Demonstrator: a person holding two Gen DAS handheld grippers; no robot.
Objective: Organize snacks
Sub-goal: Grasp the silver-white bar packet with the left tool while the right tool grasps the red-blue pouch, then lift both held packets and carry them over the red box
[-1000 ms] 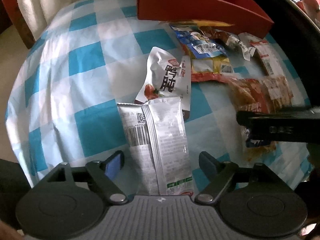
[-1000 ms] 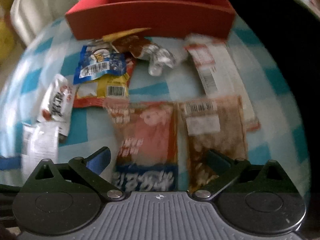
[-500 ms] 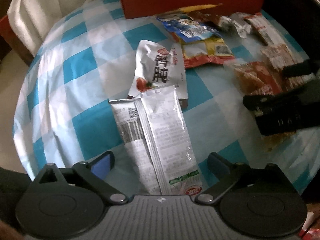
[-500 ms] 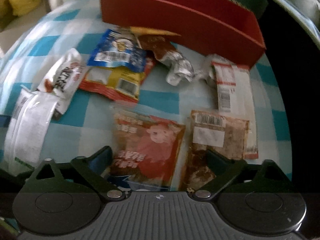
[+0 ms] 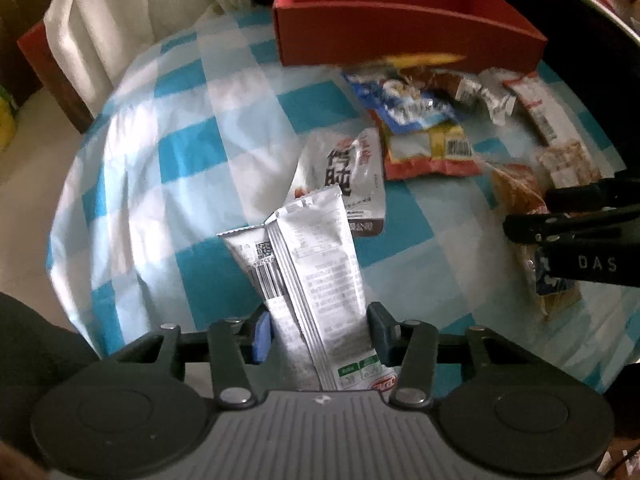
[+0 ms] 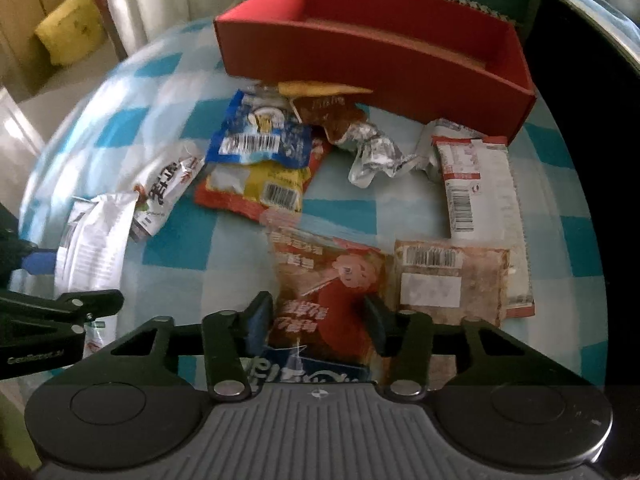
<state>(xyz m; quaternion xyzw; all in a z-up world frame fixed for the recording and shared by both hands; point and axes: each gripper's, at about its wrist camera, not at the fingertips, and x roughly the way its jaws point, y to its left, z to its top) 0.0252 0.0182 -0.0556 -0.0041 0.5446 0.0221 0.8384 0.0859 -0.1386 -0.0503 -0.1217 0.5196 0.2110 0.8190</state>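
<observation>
A long silver snack packet (image 5: 316, 248) stands up off the checked tablecloth, its lower end between the jaws of my left gripper (image 5: 320, 332). Those jaws are closing and both pads press its sides. In the right wrist view, a red packet with a cartoon figure (image 6: 328, 280) sits between the jaws of my right gripper (image 6: 318, 320). They too are closing, and the pads touch the packet's edges. The open red box (image 6: 360, 52) stands at the far side of the table. The right gripper (image 5: 528, 212) shows at the left view's right edge.
Loose snacks lie between the grippers and the box: a white pouch with black characters (image 5: 348, 168), a blue pouch (image 6: 260, 136) on a yellow-red one (image 6: 256, 188), a crumpled foil wrapper (image 6: 372, 152), a long white-red packet (image 6: 476, 184) and a brown packet (image 6: 448, 276). A white cloth hangs at the back left.
Both grippers went from wide open to closed in on their packets. The silver packet's far end has risen off the cloth. The right view turned a little and steadied.
</observation>
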